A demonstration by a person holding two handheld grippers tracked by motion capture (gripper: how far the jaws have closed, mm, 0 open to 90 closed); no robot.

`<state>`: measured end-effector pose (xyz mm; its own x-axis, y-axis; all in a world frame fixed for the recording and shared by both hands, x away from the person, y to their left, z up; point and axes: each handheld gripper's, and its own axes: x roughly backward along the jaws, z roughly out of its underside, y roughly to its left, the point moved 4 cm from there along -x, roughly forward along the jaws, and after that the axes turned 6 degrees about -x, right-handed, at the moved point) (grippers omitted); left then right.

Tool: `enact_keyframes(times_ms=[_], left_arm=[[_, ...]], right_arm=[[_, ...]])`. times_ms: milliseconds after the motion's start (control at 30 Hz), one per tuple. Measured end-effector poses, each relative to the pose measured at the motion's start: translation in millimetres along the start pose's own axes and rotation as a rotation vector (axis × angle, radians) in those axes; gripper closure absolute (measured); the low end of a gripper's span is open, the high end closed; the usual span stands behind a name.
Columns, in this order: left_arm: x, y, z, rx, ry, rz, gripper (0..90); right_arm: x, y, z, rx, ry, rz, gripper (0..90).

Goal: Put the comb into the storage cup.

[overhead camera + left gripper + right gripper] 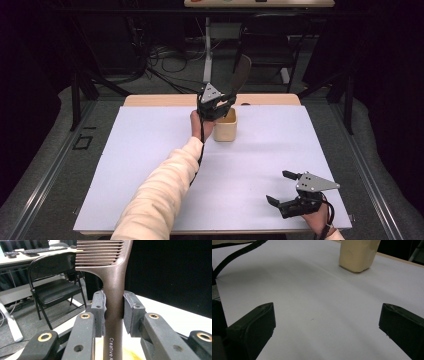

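Left gripper (113,312) is clamping a brown comb (113,290) by its handle, both pads pressing on the handle's sides. Comb is standing upright between the jaws, its teeth at the top pointing to the left in the left gripper view, white lettering running along the lower handle. In the high view, this gripper (216,105) is hanging over a tan cup (225,128) near the far edge of the counter (150,165), and the comb (242,75) is rising up and away from it. Comb's lower end is sitting above the cup's opening; whether it is touching the cup cannot be told. Person's left forearm, in a cream sleeve (160,195), is stretching diagonally across the white counter toward the cup.

Right gripper (285,189) is resting low at the near right of the counter, well apart from the cup, jaws spread wide and gripping nothing. Right gripper view is looking between those two black jaws across bare white surface, with the cup (358,255) standing farther off.

Black folding chair (53,287) is standing on the floor beyond the counter.
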<state>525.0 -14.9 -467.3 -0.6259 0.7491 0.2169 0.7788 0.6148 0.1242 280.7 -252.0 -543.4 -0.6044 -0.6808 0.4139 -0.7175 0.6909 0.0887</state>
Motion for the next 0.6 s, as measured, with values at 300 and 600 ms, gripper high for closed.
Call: enact_keyframes(times_ms=[300,600], left_arm=[[2.5,-0.4,3.3,-0.01,0.012,0.009,72.6],[5.2,2.1,10.6,-0.019,0.04,0.013,72.6]], right_arm=[[-0.3,0.1,0.3,-0.005,0.0,-0.001,0.3],[0.1,0.0,0.4,-0.001,0.001,0.002,0.3]])
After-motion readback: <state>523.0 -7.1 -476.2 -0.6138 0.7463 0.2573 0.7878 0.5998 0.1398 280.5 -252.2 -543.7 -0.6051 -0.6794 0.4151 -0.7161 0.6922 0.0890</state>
